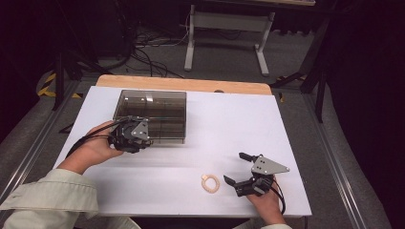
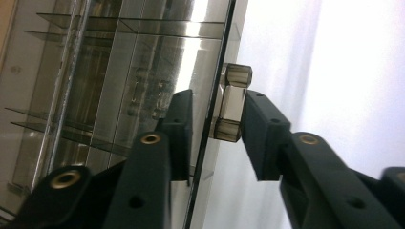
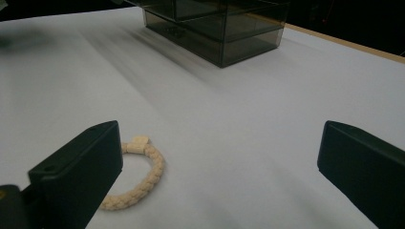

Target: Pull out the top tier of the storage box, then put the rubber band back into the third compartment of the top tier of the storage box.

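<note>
two grippers | left gripper point(image 2: 215, 126) clenched on box point(image 1: 153, 114) handle point(image 2: 231, 102) | right gripper point(image 3: 215, 176) released | bracelet point(image 3: 136, 176) half hidden

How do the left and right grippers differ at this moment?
The left gripper has its jaws narrowed around the small clear knob of the smoky transparent drawer box; the right gripper stands wide open, holding nothing, beside the cream braided bracelet. Both have black jaws.
</note>
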The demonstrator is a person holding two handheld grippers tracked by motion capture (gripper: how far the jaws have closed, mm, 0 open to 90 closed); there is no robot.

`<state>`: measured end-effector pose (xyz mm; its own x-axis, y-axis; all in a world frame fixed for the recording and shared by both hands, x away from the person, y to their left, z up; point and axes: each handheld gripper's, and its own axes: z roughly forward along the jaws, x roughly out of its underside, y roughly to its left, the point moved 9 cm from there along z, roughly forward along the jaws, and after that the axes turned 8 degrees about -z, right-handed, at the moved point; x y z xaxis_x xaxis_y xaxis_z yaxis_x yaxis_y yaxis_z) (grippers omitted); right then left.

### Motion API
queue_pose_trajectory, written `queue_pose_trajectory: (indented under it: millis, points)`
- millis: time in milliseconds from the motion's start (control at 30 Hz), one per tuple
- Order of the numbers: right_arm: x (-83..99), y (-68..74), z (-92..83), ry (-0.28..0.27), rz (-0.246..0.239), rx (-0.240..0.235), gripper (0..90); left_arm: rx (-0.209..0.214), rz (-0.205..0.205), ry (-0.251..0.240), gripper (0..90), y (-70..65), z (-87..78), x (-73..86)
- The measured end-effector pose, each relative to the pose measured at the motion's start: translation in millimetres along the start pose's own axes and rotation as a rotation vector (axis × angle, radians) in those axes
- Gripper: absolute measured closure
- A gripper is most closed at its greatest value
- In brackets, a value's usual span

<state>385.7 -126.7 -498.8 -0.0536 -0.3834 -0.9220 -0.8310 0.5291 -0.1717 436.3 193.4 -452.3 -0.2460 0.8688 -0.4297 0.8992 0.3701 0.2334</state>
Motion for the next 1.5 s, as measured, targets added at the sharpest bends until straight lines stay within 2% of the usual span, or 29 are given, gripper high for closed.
queue_pose_trajectory:
  millis: [233, 433, 567, 733, 900, 1000, 1067, 1167, 1300, 1400, 1500]
  points:
    - [-0.1, 0.1, 0.1, 0.0, -0.001, -0.001, 2.0, 0.035, -0.041, -0.083, 52.5, -1.2, -14.1, -5.1]
    - [-0.3, -0.1, 0.3, -0.002, 0.0, -0.003, 2.0, 0.052, -0.106, -0.189, 40.8, -3.0, -30.5, -8.5]
    - [-0.3, -0.6, 0.1, -0.002, 0.0, 0.001, 2.0, 0.045, -0.136, -0.238, 33.6, -3.5, -38.3, -8.5]
    - [-0.4, -0.6, -0.1, -0.003, 0.0, 0.001, 2.0, 0.031, -0.159, -0.272, 28.0, -4.8, -44.2, -8.5]
    - [0.0, -0.4, -0.3, 0.013, 0.0, -0.001, 2.7, 0.023, -0.197, -0.3, 10.2, -11.0, -47.1, -7.4]
    - [0.4, 0.2, 0.2, 0.031, -0.001, -0.006, 3.2, 0.045, -0.234, -0.344, 4.8, -17.8, -51.6, -4.8]
    - [0.6, 0.8, 0.5, 0.044, -0.009, -0.008, 3.4, 0.033, -0.257, -0.37, 1.7, -20.8, -53.8, -2.0]
    - [0.2, 2.5, 0.9, 0.055, -0.015, -0.012, 4.3, 0.011, -0.288, -0.405, 0.1, -24.5, -57.4, 3.1]
    - [-0.4, 4.0, 1.5, 0.072, -0.02, -0.01, 5.8, -0.016, -0.334, -0.48, 0.0, -26.3, -64.3, 9.8]
    - [-1.3, 4.7, 1.7, 0.077, -0.024, -0.008, 6.1, -0.034, -0.396, -0.554, 0.0, -25.5, -68.6, 16.8]
    - [-2.6, 5.8, 1.8, 0.08, -0.02, -0.015, 7.0, -0.046, -0.441, -0.599, 0.0, -26.7, -70.0, 23.5]
